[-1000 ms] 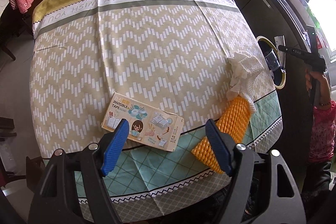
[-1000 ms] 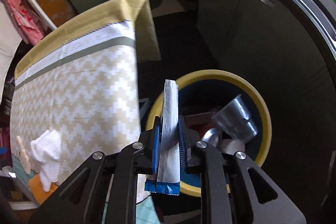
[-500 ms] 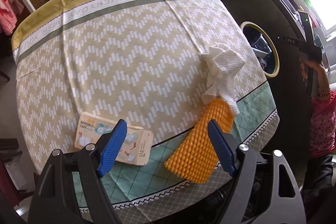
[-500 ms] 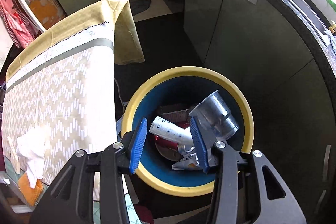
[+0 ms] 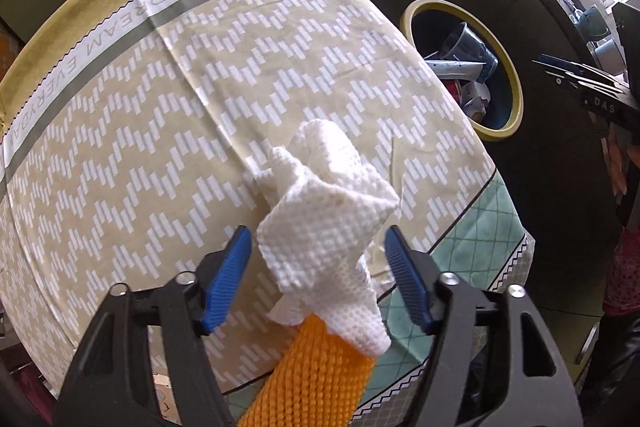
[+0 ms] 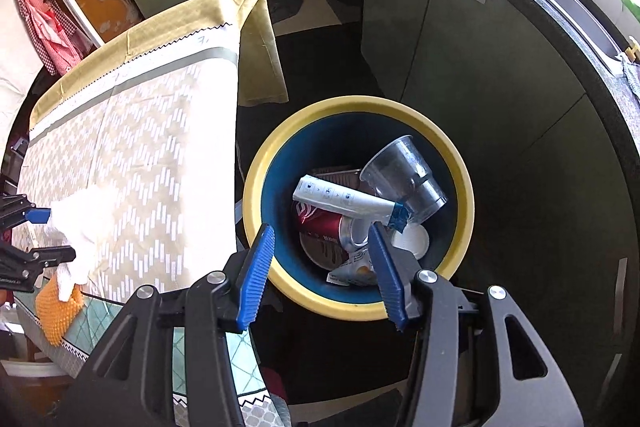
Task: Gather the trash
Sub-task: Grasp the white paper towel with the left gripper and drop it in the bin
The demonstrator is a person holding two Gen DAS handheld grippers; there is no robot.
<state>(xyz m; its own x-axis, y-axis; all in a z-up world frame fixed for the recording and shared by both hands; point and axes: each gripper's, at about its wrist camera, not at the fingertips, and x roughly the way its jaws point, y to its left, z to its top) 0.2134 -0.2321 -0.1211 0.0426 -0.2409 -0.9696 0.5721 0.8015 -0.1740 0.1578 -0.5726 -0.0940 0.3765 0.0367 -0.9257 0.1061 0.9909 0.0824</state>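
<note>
The left tool (image 5: 316, 275) has just been closing around the crumpled paper towel (image 5: 326, 223) on the desk (image 5: 160, 131); its pads do not press yet. The towel overlaps the orange foam net (image 5: 316, 375) at 6 o'clock, so the net might be dragged along. The right tool (image 6: 322, 273), jaws apart and empty after just opening, hangs over the bin (image 6: 260, 195).

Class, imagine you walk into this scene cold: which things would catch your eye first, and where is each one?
First, the crumpled white paper towel on the patterned tablecloth, lying between the open blue fingers of the left gripper with an orange textured piece under its near end. Next, the yellow-rimmed bin on the floor beside the table, below the empty right gripper, holding a clear cup, a red can and a white wrapper.
</note>
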